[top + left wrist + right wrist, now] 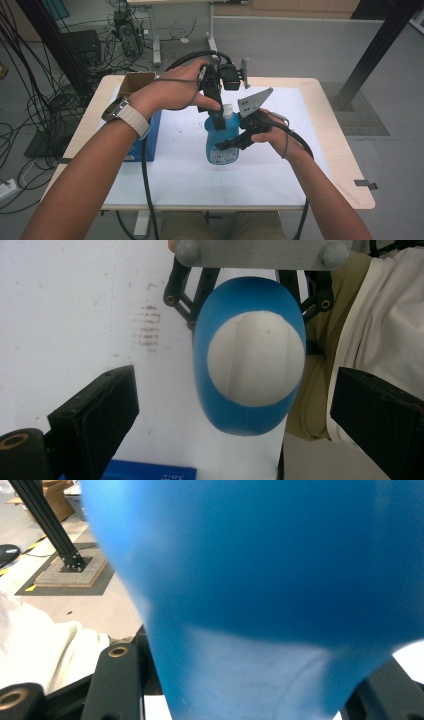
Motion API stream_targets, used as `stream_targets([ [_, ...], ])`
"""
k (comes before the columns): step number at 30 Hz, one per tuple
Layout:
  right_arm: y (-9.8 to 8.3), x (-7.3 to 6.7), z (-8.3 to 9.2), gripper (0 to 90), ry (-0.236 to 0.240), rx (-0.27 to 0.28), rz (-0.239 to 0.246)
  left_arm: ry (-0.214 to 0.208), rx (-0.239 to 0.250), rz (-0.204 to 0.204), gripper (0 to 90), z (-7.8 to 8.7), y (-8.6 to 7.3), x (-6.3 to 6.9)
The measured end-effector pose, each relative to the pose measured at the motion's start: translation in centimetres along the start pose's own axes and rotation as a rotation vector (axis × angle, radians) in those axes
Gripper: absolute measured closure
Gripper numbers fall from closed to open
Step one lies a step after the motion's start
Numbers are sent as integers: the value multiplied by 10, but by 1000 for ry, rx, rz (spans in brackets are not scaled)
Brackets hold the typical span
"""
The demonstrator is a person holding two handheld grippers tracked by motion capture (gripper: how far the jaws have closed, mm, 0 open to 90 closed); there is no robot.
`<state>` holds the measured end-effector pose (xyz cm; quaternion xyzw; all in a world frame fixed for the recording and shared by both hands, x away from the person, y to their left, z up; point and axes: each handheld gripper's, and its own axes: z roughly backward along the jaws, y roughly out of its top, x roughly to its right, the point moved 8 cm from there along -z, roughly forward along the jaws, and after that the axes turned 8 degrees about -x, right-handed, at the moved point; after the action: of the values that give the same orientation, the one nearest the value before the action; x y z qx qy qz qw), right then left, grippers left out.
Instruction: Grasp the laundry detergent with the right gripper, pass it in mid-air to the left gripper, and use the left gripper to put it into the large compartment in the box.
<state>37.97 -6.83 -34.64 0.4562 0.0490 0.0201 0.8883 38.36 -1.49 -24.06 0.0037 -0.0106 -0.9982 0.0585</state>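
A blue bottle (223,145) with a white cap (228,110) stands upright on the white table top (180,175). My right gripper (229,143) comes in from the right and is shut on the bottle's body; the blue bottle (260,580) sits close up between its jaws (250,690). My left gripper (221,118) points down over the cap and is open. From above, the cap (255,362) and the blue shoulder (245,415) lie between its wide-apart fingers (100,405), which stand clear of them. The right gripper's grey plate (255,252) lies beyond the bottle.
A blue box (150,140) lies on the table's left side beside my left forearm, with an open cardboard box (135,82) behind it. Cables trail over the floor at the left. A black post (375,50) stands off the table's right.
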Motion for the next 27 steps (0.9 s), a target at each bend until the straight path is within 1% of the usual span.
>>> stream_targets([
  [27,-1,0,0,432,2,-4,-3,0,2,0,57,-2,1,1],
])
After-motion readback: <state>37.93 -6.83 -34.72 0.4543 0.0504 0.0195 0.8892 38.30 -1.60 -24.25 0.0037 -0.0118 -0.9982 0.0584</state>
